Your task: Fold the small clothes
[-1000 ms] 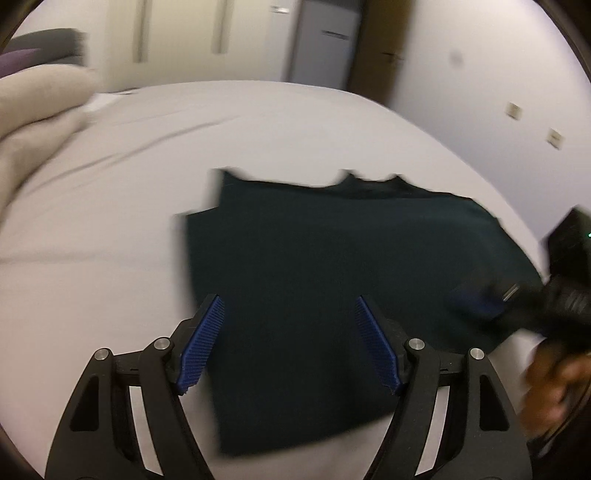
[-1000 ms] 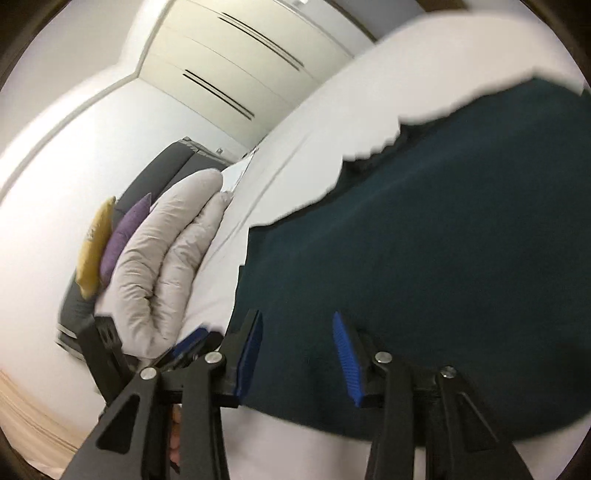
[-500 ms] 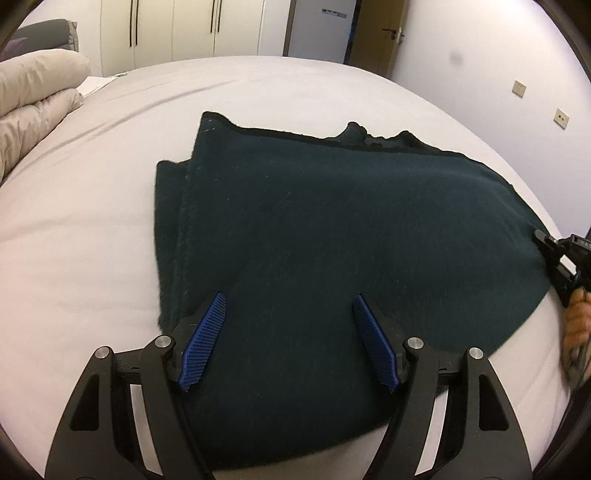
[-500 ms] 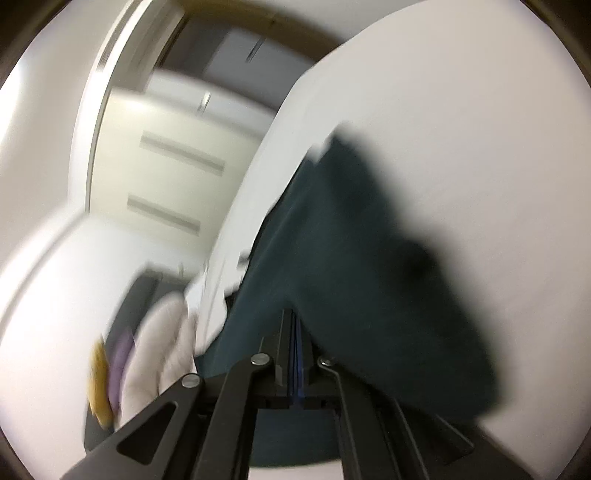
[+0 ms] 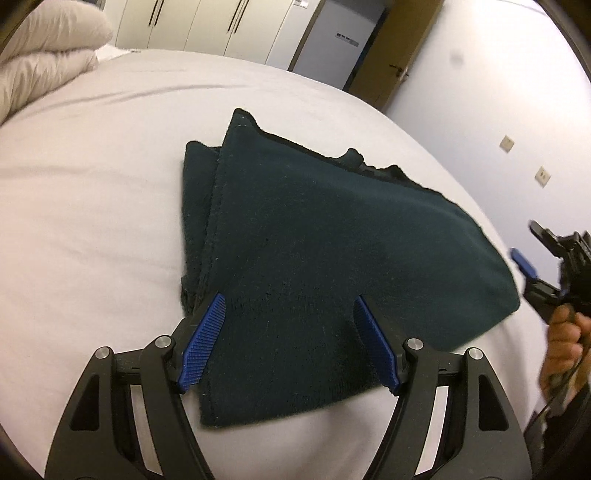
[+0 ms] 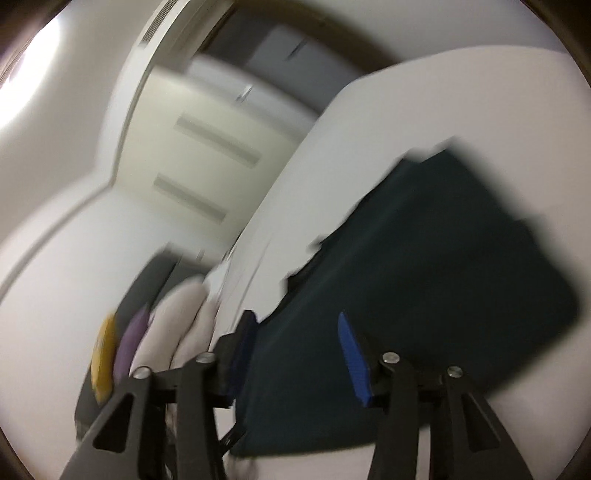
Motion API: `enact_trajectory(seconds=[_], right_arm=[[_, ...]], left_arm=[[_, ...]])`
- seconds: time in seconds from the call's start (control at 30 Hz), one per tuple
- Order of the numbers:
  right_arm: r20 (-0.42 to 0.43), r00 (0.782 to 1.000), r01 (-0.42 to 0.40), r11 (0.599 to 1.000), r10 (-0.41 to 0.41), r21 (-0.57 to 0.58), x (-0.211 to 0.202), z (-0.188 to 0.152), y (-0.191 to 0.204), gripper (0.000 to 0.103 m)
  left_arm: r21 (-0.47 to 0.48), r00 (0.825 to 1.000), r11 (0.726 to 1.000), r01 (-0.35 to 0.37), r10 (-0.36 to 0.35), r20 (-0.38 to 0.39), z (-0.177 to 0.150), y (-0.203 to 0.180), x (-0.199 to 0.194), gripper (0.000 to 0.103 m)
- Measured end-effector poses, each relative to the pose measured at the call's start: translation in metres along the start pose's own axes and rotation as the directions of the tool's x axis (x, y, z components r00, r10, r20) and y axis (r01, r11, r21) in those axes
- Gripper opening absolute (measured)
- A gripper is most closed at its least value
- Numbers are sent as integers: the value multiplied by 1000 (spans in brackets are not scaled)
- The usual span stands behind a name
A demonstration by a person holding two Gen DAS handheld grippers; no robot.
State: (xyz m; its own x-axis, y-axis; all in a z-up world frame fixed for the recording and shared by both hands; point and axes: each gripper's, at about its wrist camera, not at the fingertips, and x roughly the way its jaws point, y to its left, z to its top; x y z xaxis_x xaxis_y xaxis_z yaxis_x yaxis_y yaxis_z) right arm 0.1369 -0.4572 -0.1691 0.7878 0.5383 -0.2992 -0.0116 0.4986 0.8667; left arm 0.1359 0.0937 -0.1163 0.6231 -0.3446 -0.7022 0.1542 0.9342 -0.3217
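A dark green knitted garment point(image 5: 332, 251) lies folded in layers on the white bed point(image 5: 92, 206); it also shows in the blurred right wrist view point(image 6: 424, 266). My left gripper point(image 5: 288, 321) is open, its blue pads point(image 5: 207, 339) spread just above the garment's near edge, holding nothing. My right gripper point(image 6: 295, 332) is open and empty, hovering at the garment's right end. In the left wrist view the right gripper point(image 5: 532, 254) sits just off the garment's right edge, held by a hand.
A cream duvet point(image 5: 48, 51) is piled at the far left of the bed. Yellow and purple cushions point(image 6: 118, 354) lie beyond it. Wardrobe doors point(image 5: 221, 33) and a wooden door point(image 5: 391, 62) stand behind the bed.
My right gripper was shut on the garment's right edge half a second ago; it has let go, opened and pulled back. The garment now lies folded narrower. My left gripper stayed open.
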Motion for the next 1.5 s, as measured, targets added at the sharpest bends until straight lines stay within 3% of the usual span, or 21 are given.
enact_trajectory(seconds=[0.13,0.17,0.2,0.27,0.43,0.87,1.03,1.07,1.17,1.3,1.43,1.5], right_arm=[[-153,987,44,999,-46,-18,57,-18,5,61],[-189,977,97,995,-97,-6,69,-20,-3,58],[-201,970,136,991,-135,-8,73,-26,-13,43],[-178,977,121,993,-121,-9,64,-33,-15,40],[-123,982,146,989,-146,-14,38,-35,2,64],[-148,978,138,987,-149,-86,38,-43,38,65],[-163,978,114,988,-129,-99,47,-47,46,65],[-165,979,105,989,-120,-100,48,-48,47,65],[-172,981,80,993,-95,-90,50,-51,48,65],[-179,982,55,996,-66,-63,53,-53,43,66],[-183,982,37,999,-41,-24,55,-55,36,66],[-185,982,28,999,-31,-16,54,-56,35,66]], left_arm=[[-6,1000,1000,6,-6,-3,3,4,5,71],[-4,1000,1000,4,-4,-4,3,2,6,71],[-2,1000,1000,2,-2,-5,3,2,6,71],[2,1000,1000,-4,4,-7,3,1,6,71],[15,999,999,-28,28,-14,7,-9,17,71],[-6,999,1000,-28,28,-21,7,-9,9,71],[-106,1000,994,-7,8,9,2,-1,-11,77],[-154,1000,988,-20,21,7,-1,4,-17,84],[-292,999,956,34,-33,7,-13,21,-30,85],[-472,993,874,114,-111,35,-36,35,-47,85],[-531,985,831,169,-165,54,-46,23,-39,85],[-542,984,821,176,-166,68,-45,19,-31,85]])
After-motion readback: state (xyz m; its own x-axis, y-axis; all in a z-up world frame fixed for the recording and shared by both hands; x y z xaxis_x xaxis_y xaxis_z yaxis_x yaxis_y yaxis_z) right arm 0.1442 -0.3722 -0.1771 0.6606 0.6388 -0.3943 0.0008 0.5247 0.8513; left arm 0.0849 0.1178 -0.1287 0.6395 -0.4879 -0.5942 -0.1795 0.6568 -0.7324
